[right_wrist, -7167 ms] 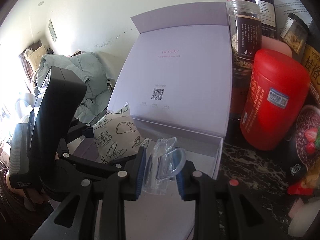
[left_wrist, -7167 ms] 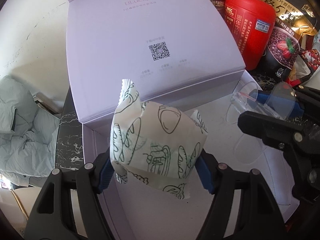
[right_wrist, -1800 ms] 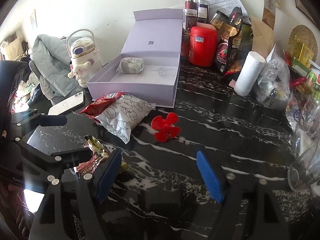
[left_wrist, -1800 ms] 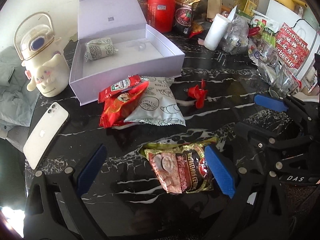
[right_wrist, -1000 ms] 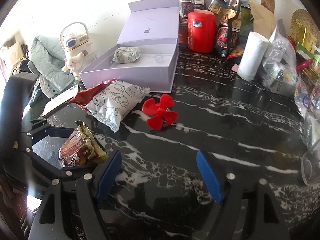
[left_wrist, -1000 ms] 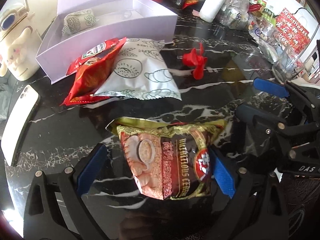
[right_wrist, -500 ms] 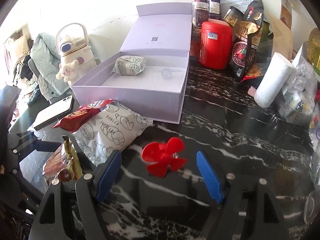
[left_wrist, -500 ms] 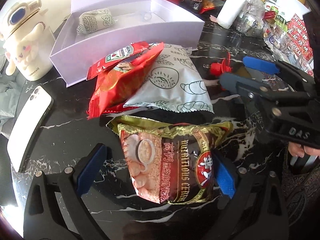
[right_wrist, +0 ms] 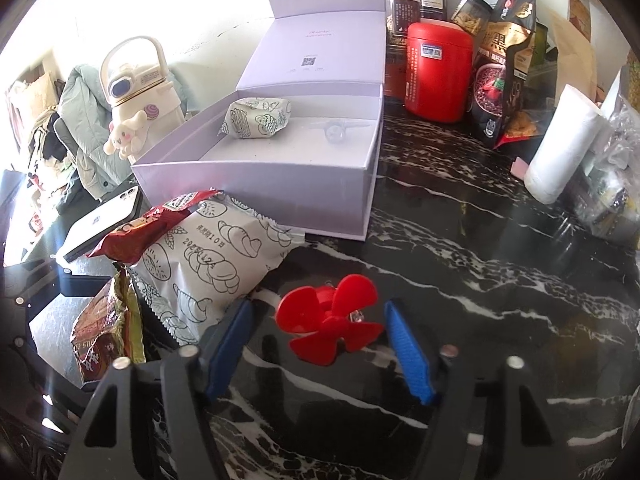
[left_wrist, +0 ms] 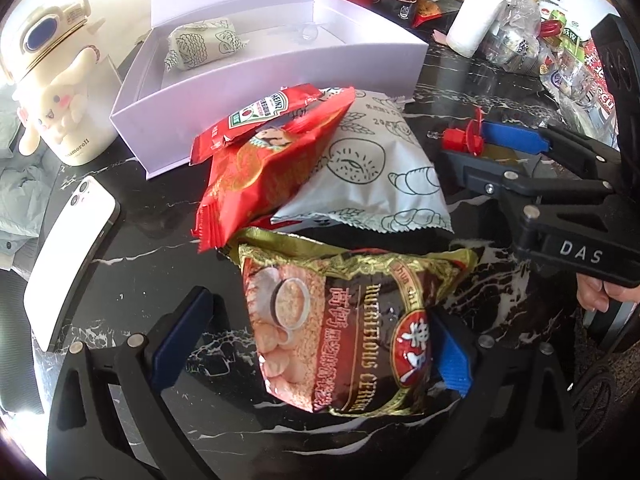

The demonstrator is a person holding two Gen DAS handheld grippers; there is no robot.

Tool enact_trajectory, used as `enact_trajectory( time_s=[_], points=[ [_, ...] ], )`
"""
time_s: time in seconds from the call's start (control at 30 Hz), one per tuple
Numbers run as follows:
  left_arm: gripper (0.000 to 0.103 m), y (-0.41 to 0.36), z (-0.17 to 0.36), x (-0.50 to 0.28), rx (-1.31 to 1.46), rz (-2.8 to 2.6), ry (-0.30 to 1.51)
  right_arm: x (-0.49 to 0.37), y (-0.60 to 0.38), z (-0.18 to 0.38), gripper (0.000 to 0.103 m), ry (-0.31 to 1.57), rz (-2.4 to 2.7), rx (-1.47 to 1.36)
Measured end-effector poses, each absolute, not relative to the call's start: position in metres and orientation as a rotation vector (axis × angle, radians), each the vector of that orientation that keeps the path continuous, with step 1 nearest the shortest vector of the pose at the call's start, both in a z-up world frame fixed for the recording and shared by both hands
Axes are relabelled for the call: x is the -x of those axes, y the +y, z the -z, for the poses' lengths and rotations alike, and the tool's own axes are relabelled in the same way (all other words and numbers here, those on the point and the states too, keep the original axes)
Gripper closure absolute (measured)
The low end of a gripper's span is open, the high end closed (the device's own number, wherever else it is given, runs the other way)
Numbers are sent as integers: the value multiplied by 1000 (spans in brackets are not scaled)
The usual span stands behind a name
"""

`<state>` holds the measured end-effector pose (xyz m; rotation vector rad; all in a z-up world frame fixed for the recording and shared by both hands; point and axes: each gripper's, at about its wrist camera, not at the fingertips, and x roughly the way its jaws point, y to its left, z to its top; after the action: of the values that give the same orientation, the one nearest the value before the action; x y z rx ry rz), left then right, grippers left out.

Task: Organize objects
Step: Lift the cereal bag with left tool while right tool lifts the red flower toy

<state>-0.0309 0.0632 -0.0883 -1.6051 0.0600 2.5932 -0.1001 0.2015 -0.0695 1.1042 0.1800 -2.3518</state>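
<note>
Between the claw's blue pads (right_wrist: 408, 354) lay a red propeller (right_wrist: 330, 326); beyond it, a white packet (right_wrist: 208, 264) with black pastry outlines and a pale lilac box (right_wrist: 256, 188).

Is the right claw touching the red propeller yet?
Apart. In the right wrist view the red propeller sits between the blue pads of the right claw, which is closing, with dark table visible on both sides of the blades.
</note>
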Motion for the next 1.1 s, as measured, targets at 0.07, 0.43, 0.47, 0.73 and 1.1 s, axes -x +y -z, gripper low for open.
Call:
enact_trajectory(
  time_s=[0.07, 0.43, 0.47, 0.73, 1.1],
  points=[
    [3, 63, 89, 31, 1602, -2596, 59, 101, 204, 70, 49, 160, 2342, -1106],
    [3, 62, 91, 32, 1599, -2598, 58, 84, 213, 67, 49, 171, 2335, -1153],
    [3, 63, 91, 32, 1599, -2599, 58, 80, 213, 67, 49, 174, 2332, -1158],
    [2, 64, 91, 33, 1590, -2606, 56, 75, 211, 71, 47, 200, 2313, -1193],
    [4, 64, 91, 30, 1522, -2632, 61, 72, 207, 74, 54, 219, 2313, -1149]
  ],
)
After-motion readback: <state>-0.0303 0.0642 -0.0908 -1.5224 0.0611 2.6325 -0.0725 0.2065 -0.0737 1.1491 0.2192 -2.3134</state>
